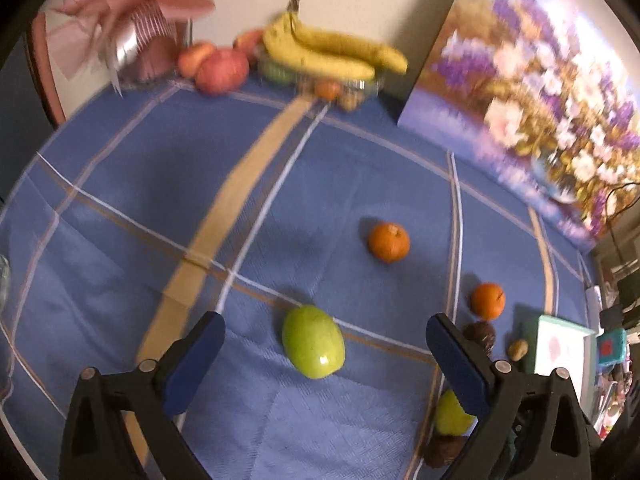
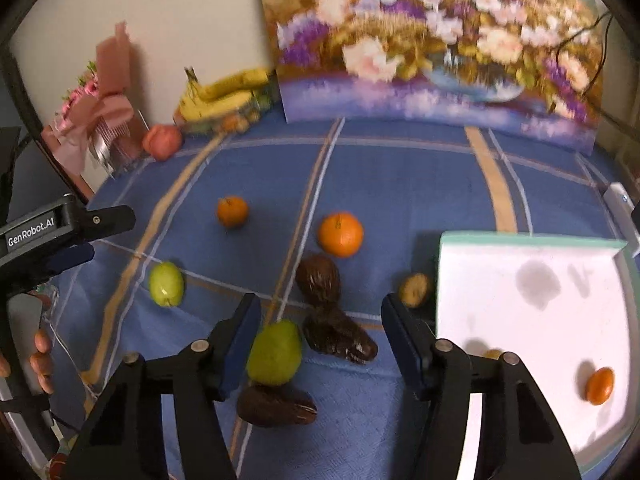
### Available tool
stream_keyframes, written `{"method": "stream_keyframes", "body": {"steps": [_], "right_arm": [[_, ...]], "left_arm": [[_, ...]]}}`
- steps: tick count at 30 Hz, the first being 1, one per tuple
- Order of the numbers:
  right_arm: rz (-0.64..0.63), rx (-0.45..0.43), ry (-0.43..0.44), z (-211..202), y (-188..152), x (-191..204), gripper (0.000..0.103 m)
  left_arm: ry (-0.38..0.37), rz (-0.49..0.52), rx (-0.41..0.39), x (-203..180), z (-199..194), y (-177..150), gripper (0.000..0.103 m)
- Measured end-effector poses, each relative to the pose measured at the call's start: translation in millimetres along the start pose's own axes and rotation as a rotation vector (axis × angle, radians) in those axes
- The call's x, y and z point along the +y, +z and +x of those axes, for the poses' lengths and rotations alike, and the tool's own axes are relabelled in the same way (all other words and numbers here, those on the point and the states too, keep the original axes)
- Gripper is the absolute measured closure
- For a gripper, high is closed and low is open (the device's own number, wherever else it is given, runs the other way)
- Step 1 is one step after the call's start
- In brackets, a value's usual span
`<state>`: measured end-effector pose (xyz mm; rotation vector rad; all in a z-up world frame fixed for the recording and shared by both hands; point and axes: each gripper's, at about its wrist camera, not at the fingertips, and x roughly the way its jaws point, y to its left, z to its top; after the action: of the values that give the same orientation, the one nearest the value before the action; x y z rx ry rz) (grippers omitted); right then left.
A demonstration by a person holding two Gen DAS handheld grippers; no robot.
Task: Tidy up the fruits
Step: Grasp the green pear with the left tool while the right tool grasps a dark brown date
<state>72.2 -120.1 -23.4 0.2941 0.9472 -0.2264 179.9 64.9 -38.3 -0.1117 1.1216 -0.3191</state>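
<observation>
A home, by the look of it: a worktop under a blue plaid tablecloth (image 2: 400, 184), a flower painting (image 2: 432, 40) leaning on the wall, a wrapped bouquet (image 2: 100, 120), and bananas (image 1: 332, 50) with apples.

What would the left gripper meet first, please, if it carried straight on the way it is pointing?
Most likely the green apple: it lies on the blue tablecloth between the open left gripper fingers, just ahead. Depth is uncertain through the fisheye, so it might reach the cloth beside it.
</observation>
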Motion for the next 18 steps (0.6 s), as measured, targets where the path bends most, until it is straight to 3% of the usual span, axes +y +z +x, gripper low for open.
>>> {"method": "stream_keyframes", "body": {"steps": [5, 11, 14, 16, 18], "right_arm": [[0.022, 0.065, -0.001, 22, -10, -6, 0.039], [0.082, 0.072, 0.032, 28, -11, -17, 0.040], [0.103, 0.077, 0.036, 29, -11, -20, 0.047], [0.107, 0.082, 0.031, 30, -12, -21, 0.050], [0.115, 0.083, 0.038, 30, -11, -22, 0.051]], "left_arm": [[0.004, 0.006, 0.074, -3, 26, -9, 0.009], [0.008, -0.003, 0.120, -2, 40, -13, 0.024], [-0.002, -0.009, 0.129, -3, 42, -13, 0.041], [0.013, -0.003, 0.122, -2, 40, -14, 0.060], [-0.011, -0.012, 0.120, -1, 38, -14, 0.060]]}}
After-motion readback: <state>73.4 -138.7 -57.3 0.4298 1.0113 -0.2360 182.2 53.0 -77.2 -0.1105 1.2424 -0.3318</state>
